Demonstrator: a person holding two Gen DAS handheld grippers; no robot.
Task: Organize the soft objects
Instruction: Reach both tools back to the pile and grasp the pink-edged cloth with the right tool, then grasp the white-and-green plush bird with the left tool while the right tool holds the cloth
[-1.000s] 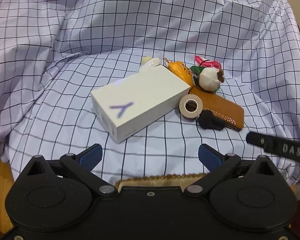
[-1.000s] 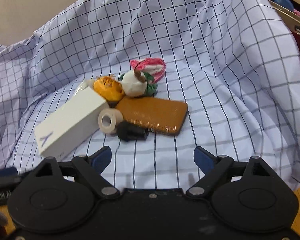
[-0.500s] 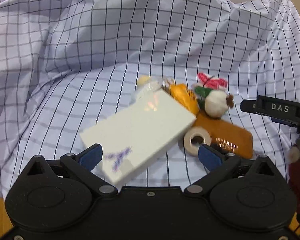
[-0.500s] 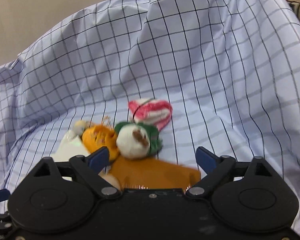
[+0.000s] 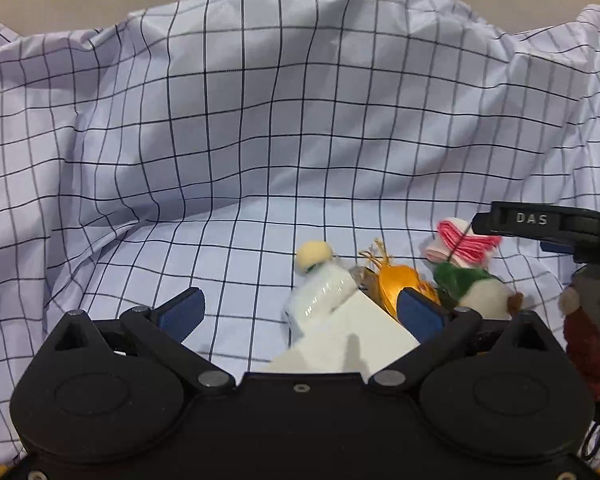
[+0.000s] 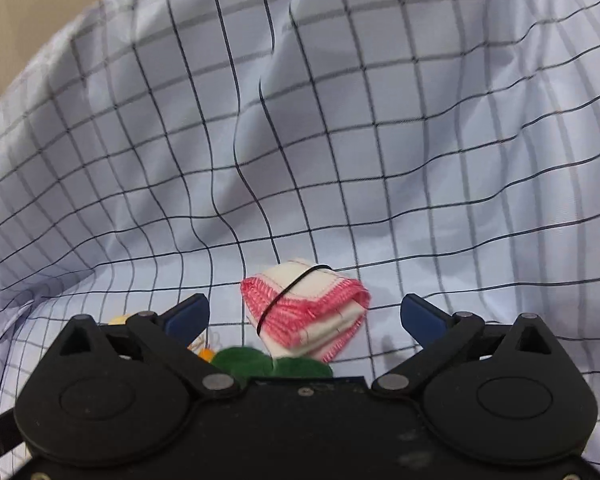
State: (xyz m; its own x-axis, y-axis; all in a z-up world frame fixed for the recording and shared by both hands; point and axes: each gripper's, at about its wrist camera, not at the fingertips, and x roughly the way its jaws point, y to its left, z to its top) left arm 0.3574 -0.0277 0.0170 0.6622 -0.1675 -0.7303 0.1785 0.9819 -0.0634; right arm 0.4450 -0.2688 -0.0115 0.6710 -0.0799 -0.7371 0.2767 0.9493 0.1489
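Note:
A folded pink-and-white cloth bound with a black band lies on the checked sheet, between the open fingers of my right gripper. Green felt of a plush toy shows just below it. In the left wrist view my left gripper is open over a white box and a wrapped white bottle. An orange pouch, the green-and-white plush and the pink cloth sit to the right. The right gripper's black finger reaches in beside the cloth.
The checked sheet rises in folds behind and to both sides, forming a hollow. A dark red and grey plush figure hangs at the right edge of the left wrist view.
Both grippers have moved forward and down towards the pile. The brown case, tape roll and black piece have dropped out of view under the grippers. The cloth now lies between the right fingers.

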